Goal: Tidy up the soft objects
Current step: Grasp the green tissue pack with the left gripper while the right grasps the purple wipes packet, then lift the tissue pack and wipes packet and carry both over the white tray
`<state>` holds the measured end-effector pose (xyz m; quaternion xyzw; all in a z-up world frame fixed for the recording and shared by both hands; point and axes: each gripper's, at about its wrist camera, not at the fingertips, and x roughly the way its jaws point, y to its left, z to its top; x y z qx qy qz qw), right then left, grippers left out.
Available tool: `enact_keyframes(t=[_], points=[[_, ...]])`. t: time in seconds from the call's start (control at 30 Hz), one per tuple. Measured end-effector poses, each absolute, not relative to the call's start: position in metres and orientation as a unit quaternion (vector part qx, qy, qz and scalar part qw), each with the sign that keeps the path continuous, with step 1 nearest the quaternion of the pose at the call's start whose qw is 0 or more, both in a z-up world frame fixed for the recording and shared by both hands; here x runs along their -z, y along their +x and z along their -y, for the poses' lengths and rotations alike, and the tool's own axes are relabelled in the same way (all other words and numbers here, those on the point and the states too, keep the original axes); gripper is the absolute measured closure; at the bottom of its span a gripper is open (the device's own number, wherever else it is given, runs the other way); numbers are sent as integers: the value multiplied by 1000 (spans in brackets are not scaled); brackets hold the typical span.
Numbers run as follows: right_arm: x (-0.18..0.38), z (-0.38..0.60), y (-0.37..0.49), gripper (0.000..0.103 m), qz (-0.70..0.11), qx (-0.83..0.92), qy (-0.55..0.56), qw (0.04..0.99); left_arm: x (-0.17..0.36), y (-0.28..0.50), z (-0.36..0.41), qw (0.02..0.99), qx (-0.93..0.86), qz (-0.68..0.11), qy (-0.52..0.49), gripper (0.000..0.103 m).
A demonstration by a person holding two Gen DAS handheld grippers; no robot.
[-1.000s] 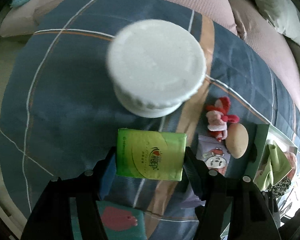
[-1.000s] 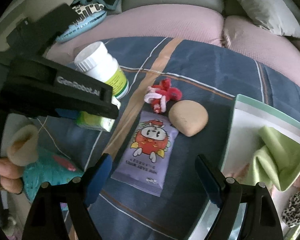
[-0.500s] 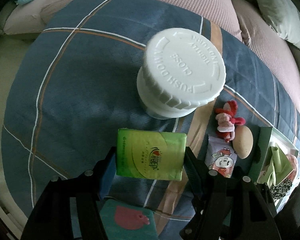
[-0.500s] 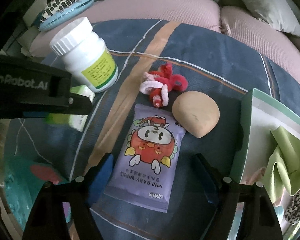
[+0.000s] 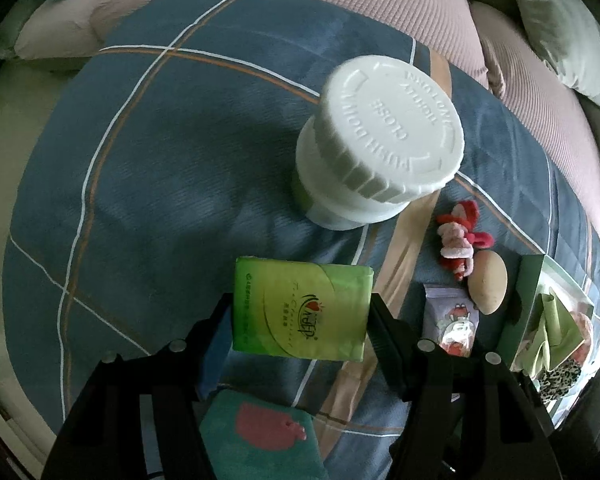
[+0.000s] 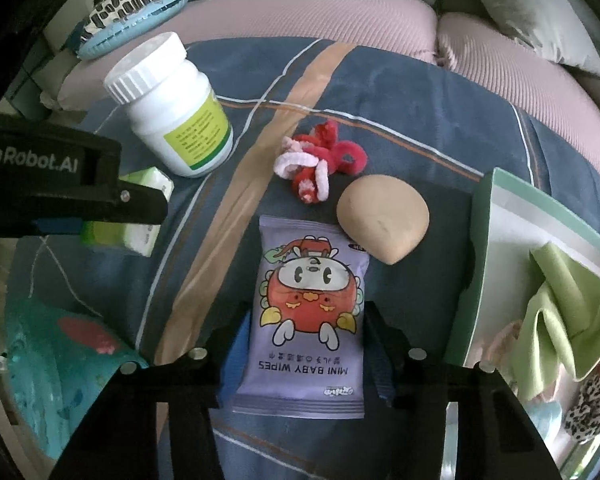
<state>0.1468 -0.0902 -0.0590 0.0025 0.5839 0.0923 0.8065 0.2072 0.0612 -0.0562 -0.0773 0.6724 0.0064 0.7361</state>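
Right wrist view: my right gripper [image 6: 304, 344] is closing w/ the purple wipes pack [image 6: 306, 320] btwn its jaws, just left of the green box [image 6: 476, 280]; left gripper [image 5: 300, 316] grips the green tissue pack [image 5: 302, 312]; next I'd say lift both into the box.

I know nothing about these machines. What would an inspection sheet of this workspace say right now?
Surface: blue plaid blanket over pink cushions.
Job's things: green tissue pack; purple baby wipes pack; tan sponge; red and pink fuzzy toy; green-rimmed box holding a green cloth.
Clutter: white pill bottle, upright.
Grippers: left gripper shut on the tissue pack; right gripper closing around the wipes pack.
Cables: nothing seen.
Surroundings: grey pillows.
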Motion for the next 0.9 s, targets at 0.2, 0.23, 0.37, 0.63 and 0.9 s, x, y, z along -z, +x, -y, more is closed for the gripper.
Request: enact_keyframes(t=[0.2,0.23,0.37,0.63,0.9], points=[[57,104,136,51,-586,-108,41,802,50,192,-53,748,-13,-659,-84,37],[56,107,134,51,-586,-111,47,801,48,189,-51,751,-13,-655,-85,37],[55,118,125,51,-583,-116,66,801,37,179,-50,761,-14,-643,-89,37],[31,138,111,51,-554,-118,82,820,-2,160,-47,791,-7,-604,-102,37],[-22,169,87,51,-495,-93,96,859,-43,151,-33,826,6,-556,-96,37]])
